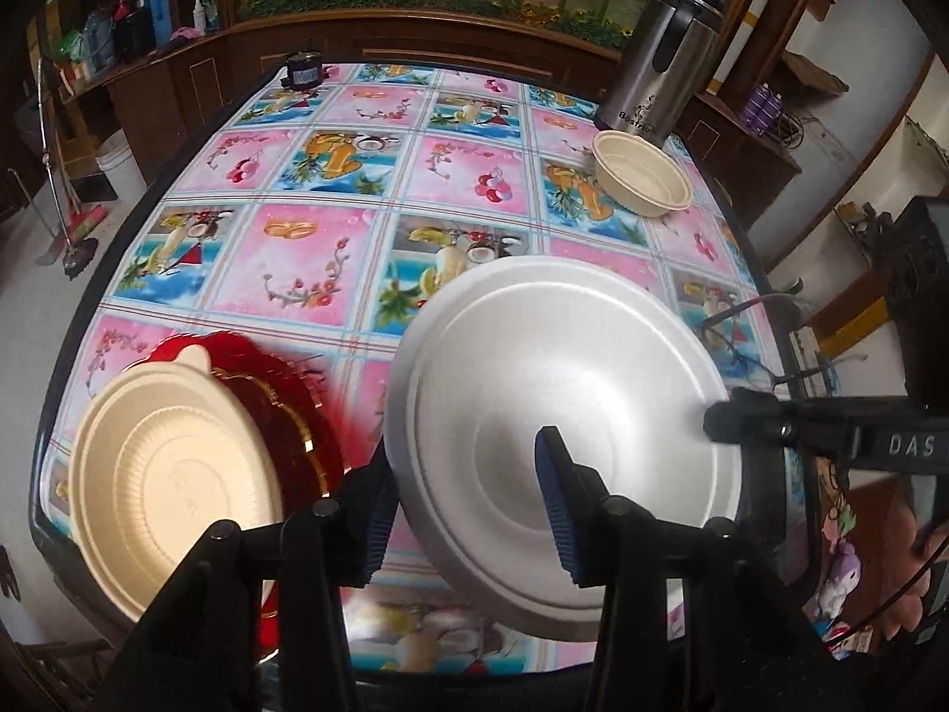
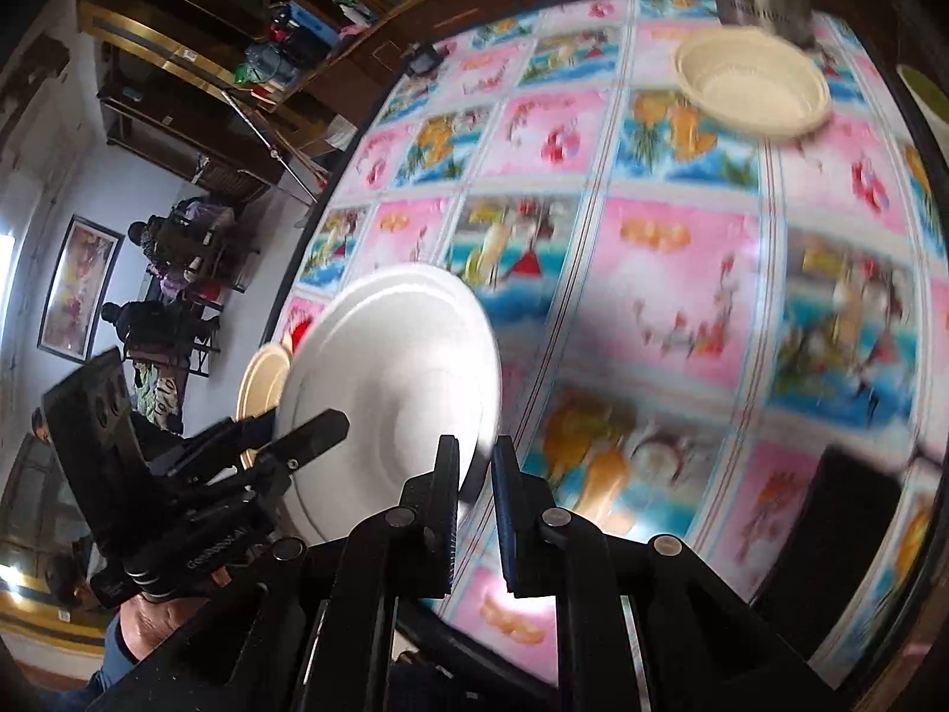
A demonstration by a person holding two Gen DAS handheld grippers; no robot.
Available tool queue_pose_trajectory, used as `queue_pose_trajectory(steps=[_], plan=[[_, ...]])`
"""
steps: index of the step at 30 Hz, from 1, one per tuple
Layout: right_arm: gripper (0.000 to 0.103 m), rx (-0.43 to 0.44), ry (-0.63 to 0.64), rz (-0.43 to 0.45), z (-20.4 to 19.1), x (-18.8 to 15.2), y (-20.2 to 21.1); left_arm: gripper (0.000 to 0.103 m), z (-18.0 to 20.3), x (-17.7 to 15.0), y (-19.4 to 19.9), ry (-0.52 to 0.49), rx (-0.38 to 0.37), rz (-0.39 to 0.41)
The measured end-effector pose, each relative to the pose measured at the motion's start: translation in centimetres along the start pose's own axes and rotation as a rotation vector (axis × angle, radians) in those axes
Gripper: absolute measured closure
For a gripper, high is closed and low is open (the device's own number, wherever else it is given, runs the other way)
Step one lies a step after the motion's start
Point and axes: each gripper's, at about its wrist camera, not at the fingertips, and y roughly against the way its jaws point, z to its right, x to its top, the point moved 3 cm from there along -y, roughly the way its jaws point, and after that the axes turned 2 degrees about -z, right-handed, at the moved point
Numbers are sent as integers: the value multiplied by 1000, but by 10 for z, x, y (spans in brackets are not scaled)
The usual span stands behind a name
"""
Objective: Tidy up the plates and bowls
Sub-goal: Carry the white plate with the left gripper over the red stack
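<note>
In the left wrist view, the left gripper (image 1: pixel 468 504) has its jaws parted around the near rim of the white plate (image 1: pixel 563 415); one blue pad lies over the plate's face, the other sits off its left edge, and neither can be seen pressing, so it looks loose rather than clamped. The right gripper (image 1: pixel 720 421) reaches in from the right and pinches the plate's far rim. To the left of the left gripper a beige bowl (image 1: pixel 178 492) rests on a red plate (image 1: pixel 284 397); well ahead and right, a second beige bowl (image 1: pixel 643 181) stands beside a steel flask (image 1: pixel 658 59). In the right wrist view, the right gripper (image 2: pixel 474 504) is nearly closed on the white plate's (image 2: pixel 391 391) thin edge, the left gripper (image 2: pixel 296 445) off to its left. The step looks like a handover of the plate to the right hand, probably ahead of stacking. The next move calls for keeping the plate level and clearing the bowl stack. The table edge (image 1: pixel 83 320) runs close on the left; open cloth lies ahead.
</note>
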Motion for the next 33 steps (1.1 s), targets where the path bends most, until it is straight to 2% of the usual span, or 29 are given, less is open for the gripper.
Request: queue_pose_trajectory(steps=[9, 33], plan=[[90, 38, 0, -37, -37, -25, -32, 60, -40, -15, 27, 21, 31, 32], [90, 100, 248, -111, -142, 0, -73, 60, -129, -46, 85, 241, 142, 138]])
